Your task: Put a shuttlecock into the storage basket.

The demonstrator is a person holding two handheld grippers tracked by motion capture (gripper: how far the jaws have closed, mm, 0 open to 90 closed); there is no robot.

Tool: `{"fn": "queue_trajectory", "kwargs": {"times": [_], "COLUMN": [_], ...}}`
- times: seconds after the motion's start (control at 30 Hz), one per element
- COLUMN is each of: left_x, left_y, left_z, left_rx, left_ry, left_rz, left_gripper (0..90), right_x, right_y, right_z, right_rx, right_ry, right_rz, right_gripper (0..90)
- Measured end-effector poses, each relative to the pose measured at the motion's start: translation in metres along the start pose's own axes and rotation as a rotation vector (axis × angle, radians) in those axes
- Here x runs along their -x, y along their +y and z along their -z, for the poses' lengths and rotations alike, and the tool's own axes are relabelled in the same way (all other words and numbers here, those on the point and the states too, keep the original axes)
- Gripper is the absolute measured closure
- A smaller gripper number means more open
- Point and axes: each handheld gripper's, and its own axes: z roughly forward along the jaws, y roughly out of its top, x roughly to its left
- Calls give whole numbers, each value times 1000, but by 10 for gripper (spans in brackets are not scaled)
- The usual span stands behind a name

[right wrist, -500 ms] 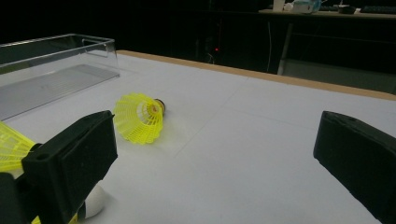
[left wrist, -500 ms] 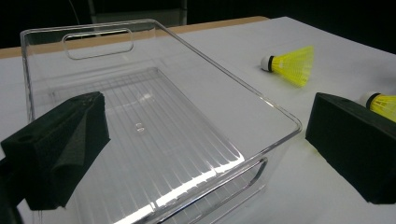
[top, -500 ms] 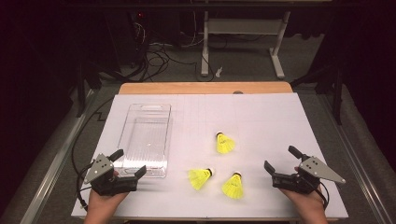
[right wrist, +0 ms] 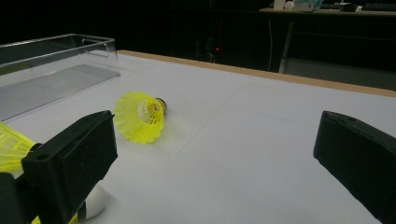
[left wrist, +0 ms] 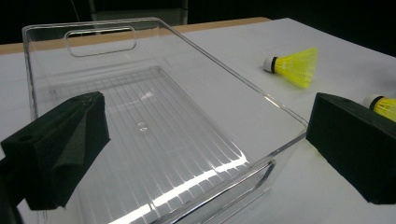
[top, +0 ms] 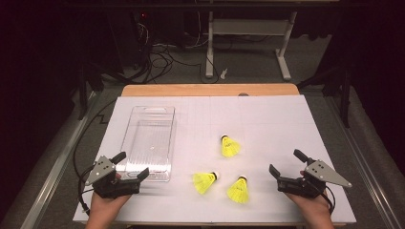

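Across the middle of the high view lies the worktop (top: 267, 119), a pale white sheet over a wooden board whose tan edge shows along the far side. Beyond it, in the upper part of the frame, the room is dark: a grey floor, a tangle of black cables (top: 157, 59) at upper left, and the white legs of another table frame (top: 248, 47) at upper centre. No brand, label or writing is readable anywhere. At lower left, my left gripper (top: 128, 168) rests with its jaws spread wide and nothing between them, just beside the near end of a clear plastic bin (top: 148, 114), which stands empty left of centre. At lower right, my right gripper (top: 286, 163) also has its jaws wide apart, holding nothing. Three yellow shuttlecocks lie on the sheet between my hands: one (top: 229, 146) near the centre, one (top: 205, 182) lower and left of it, one (top: 238, 189) nearest my right gripper yet apart from it.
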Motion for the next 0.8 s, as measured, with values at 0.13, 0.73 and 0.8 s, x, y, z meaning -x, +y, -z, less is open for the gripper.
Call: {"fn": "queue_trajectory", "kwargs": {"times": [0.13, 0.73, 0.8], "left_x": [0, -5, -7], "left_y": [0, 2, 2], "left_z": [-1, 4, 6], "left_rx": [0, 11, 16], "left_ry": [1, 12, 17], "left_rz": [4, 12, 18], "left_gripper": [5, 6, 6], "right_x": [0, -1, -2], "right_y": [-1, -2, -2], "right_z": [1, 2, 2], "right_rx": [0, -6, -7], "right_ry": [0, -1, 1], "right_rz": [-4, -10, -9], "right_gripper": [2, 1, 1]}}
